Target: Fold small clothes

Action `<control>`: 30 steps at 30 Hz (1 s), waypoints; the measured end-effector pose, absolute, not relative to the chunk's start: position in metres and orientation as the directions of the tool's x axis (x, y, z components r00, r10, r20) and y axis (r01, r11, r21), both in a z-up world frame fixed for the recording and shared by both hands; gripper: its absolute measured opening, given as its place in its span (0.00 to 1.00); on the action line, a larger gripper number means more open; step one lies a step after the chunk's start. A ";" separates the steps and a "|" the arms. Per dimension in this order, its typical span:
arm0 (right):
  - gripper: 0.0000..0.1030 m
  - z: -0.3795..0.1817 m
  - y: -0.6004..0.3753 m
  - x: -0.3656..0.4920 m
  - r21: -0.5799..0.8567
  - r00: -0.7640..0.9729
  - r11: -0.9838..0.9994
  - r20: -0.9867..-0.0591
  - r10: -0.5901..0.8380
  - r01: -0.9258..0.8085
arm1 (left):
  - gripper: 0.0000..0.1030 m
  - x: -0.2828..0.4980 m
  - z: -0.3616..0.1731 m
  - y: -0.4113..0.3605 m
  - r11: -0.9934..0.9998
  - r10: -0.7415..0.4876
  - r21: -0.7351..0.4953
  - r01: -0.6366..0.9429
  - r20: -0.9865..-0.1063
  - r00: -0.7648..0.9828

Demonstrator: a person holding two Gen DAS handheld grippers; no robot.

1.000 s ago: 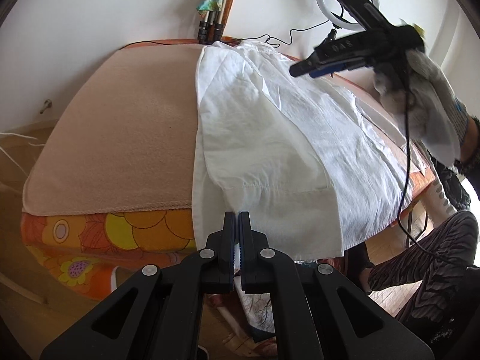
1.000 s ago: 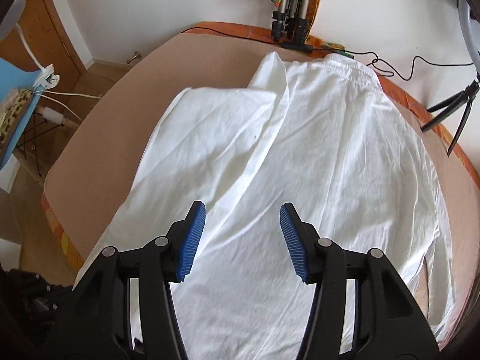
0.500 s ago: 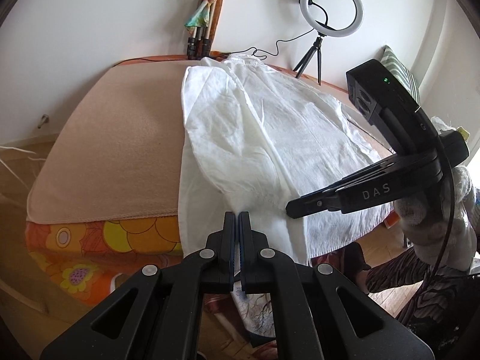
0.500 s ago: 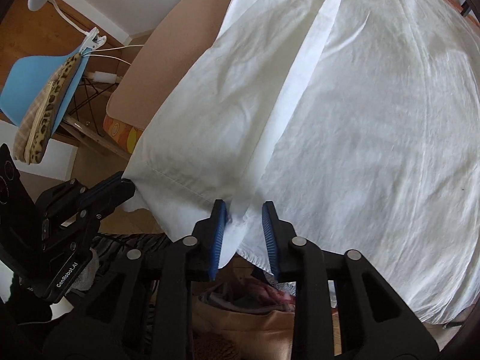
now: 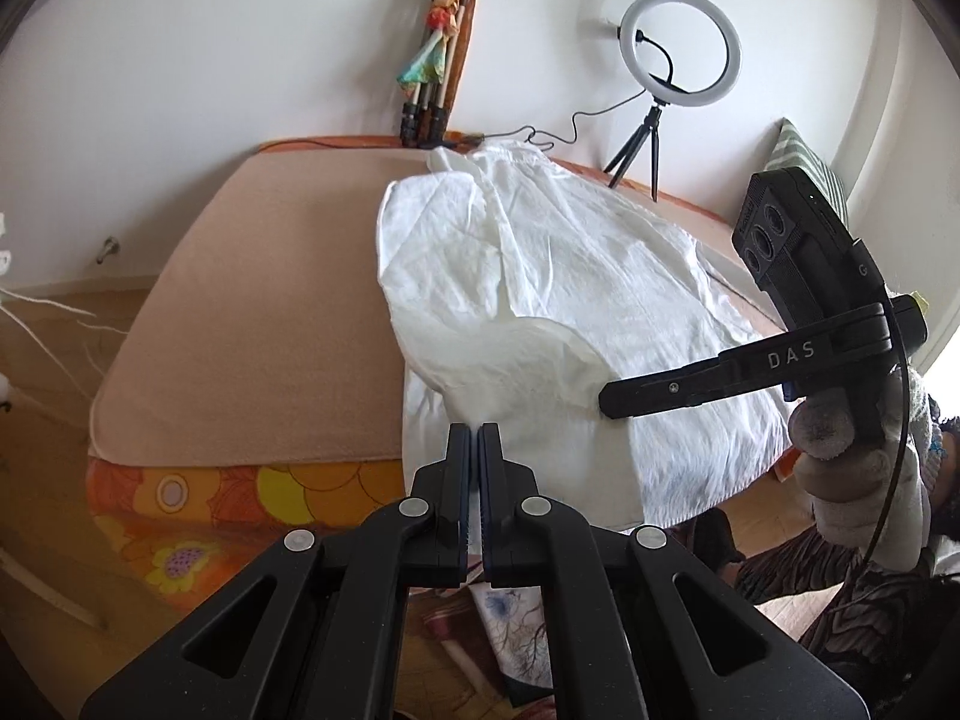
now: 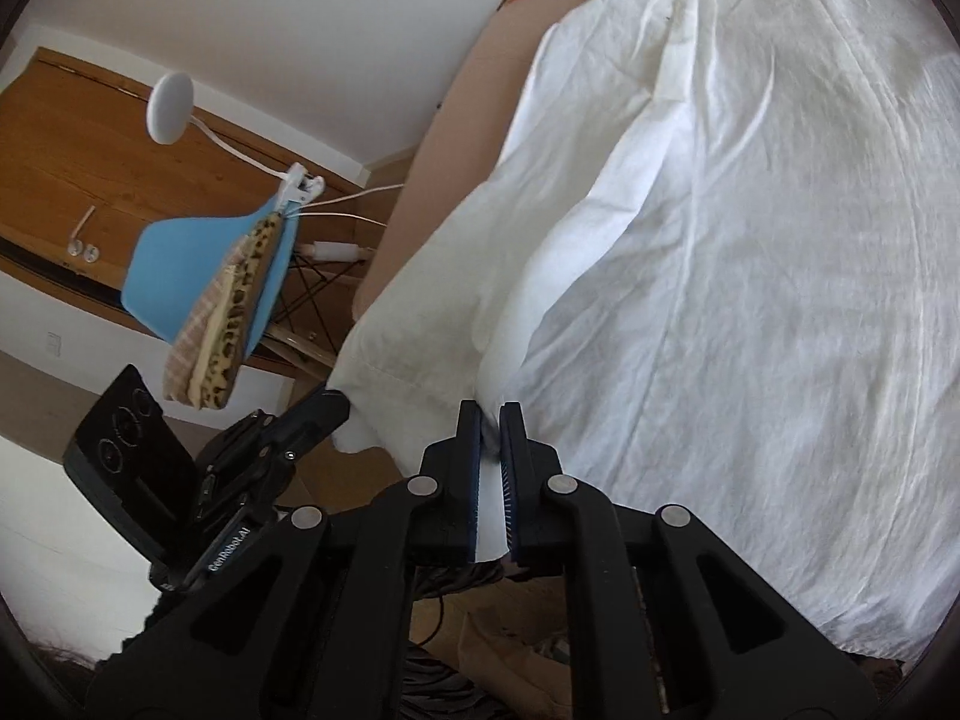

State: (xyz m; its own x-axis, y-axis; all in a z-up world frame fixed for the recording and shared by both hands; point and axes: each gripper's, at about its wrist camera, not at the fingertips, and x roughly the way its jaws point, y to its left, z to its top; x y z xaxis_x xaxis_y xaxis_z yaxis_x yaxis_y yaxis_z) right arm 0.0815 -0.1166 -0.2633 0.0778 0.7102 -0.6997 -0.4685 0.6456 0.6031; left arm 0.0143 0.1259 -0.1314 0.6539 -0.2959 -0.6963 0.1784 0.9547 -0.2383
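Note:
A white shirt (image 5: 576, 276) lies spread on the tan-covered bed (image 5: 258, 312), its left part folded over the body. My left gripper (image 5: 478, 429) is shut on the shirt's near hem corner and holds it raised. My right gripper (image 6: 491, 414) is shut on the same hem edge (image 6: 489, 516), further along; it also shows in the left wrist view (image 5: 606, 399). The cloth between the two grippers is lifted off the bed and bulges. The shirt fills the right wrist view (image 6: 750, 240).
A ring light on a tripod (image 5: 678, 42) and a bundle of tripod legs (image 5: 432, 90) stand at the bed's far edge by the wall. A blue chair with folded cloths (image 6: 216, 294) stands left of the bed. The floral mattress side (image 5: 240, 498) faces me.
My right gripper came down to the near hem and shut on it. Both grippers have lifted the hem, and the shirt's near part has risen off the bed and bunched.

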 end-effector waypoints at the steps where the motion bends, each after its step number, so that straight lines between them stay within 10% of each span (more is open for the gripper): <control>1: 0.14 -0.269 -0.114 0.081 0.557 0.089 0.681 -0.740 0.667 -0.475 | 0.02 0.013 -0.133 0.123 0.955 -0.296 -0.228 0.189 -0.703 0.647; 5: 0.47 -0.277 -0.114 0.079 0.441 0.117 0.765 -0.828 0.549 -0.469 | 0.04 0.010 -0.129 0.119 0.952 -0.305 -0.218 0.213 -0.698 0.648; 14: 0.45 -0.287 -0.094 0.075 0.455 0.038 0.745 -0.842 0.539 -0.489 | 0.11 0.014 -0.124 0.144 0.966 -0.251 -0.229 0.124 -0.689 0.680; 17: 0.10 -0.285 -0.076 0.073 0.466 0.010 0.719 -0.836 0.549 -0.515 | 0.11 0.014 -0.119 0.156 0.967 -0.231 -0.238 0.090 -0.675 0.701; 23: 0.09 -0.281 -0.091 0.074 0.780 -0.067 0.476 -0.545 0.836 -0.407 | 0.11 0.017 -0.120 0.169 0.961 -0.235 -0.271 0.062 -0.675 0.699; 30: 0.21 -0.289 -0.115 0.072 0.615 0.003 0.662 -0.732 0.681 -0.428 | 0.11 0.018 -0.131 0.158 0.955 -0.271 -0.284 0.090 -0.705 0.656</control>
State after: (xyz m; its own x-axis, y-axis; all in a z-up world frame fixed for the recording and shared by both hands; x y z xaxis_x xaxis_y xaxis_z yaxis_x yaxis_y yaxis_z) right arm 0.0721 -0.1152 -0.2889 0.0032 0.6815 -0.7318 -0.4283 0.6622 0.6148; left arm 0.0181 0.1583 -0.1308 0.6556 -0.2712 -0.7048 0.0896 0.9546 -0.2840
